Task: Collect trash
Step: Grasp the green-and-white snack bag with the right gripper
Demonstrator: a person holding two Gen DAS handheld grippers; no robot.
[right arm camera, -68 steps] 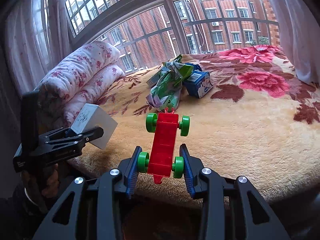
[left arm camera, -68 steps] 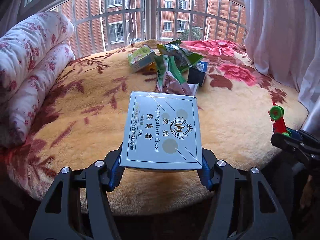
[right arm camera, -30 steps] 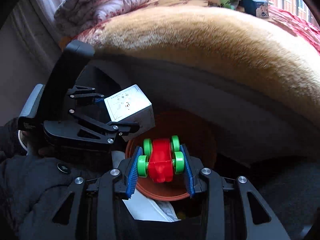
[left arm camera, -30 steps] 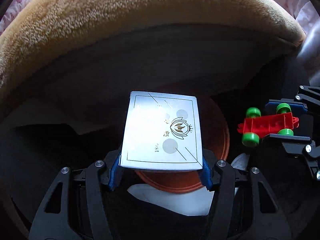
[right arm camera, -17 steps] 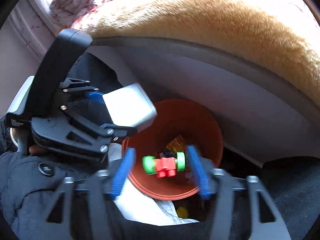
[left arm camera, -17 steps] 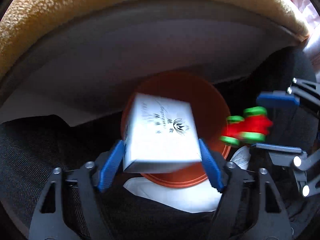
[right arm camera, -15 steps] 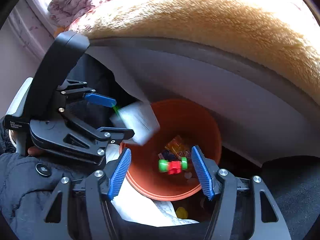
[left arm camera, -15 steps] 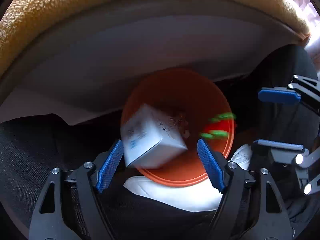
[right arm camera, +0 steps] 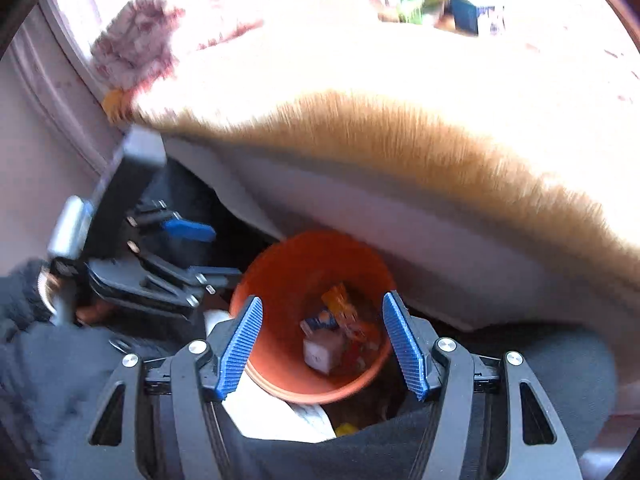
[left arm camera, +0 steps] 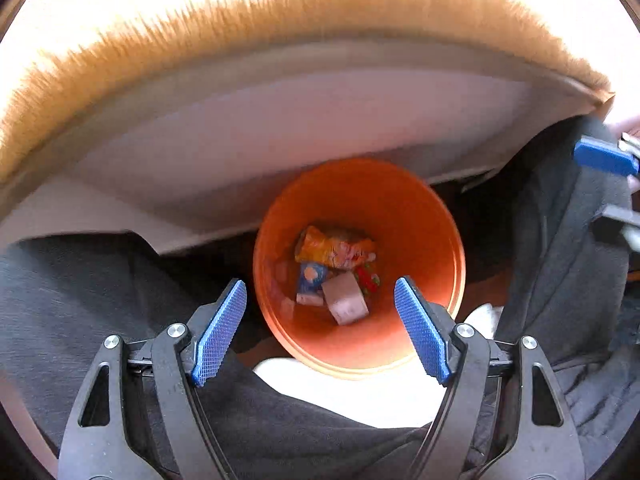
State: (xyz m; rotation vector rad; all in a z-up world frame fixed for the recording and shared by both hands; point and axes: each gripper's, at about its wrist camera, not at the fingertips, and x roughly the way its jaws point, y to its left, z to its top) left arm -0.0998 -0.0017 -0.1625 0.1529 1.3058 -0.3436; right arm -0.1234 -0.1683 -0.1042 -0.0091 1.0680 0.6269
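Observation:
An orange bin [left arm camera: 420,208] stands on the floor below the bed edge; it also shows in the right wrist view [right arm camera: 296,264]. Inside lie the white box [left arm camera: 345,298], the red toy car [left arm camera: 366,278], a yellow wrapper [left arm camera: 332,246] and a small blue-white carton [left arm camera: 310,280]. The white box [right arm camera: 322,354] shows in the right wrist view too. My left gripper [left arm camera: 320,330] is open and empty above the bin. My right gripper [right arm camera: 322,344] is open and empty above the bin. More trash [right arm camera: 436,4], green wrappers and a blue carton, lies far back on the bed.
The tan plush blanket [left arm camera: 280,20] overhangs the bed's white side [left arm camera: 280,120] just behind the bin. The person's dark-clothed legs [left arm camera: 100,280] flank the bin. White paper [left arm camera: 360,392] lies in front of it. A flowered pillow [right arm camera: 136,40] is at the bed's left.
Both grippers swung from the bed down over the bin and opened. The white box and the red toy car dropped into the bin.

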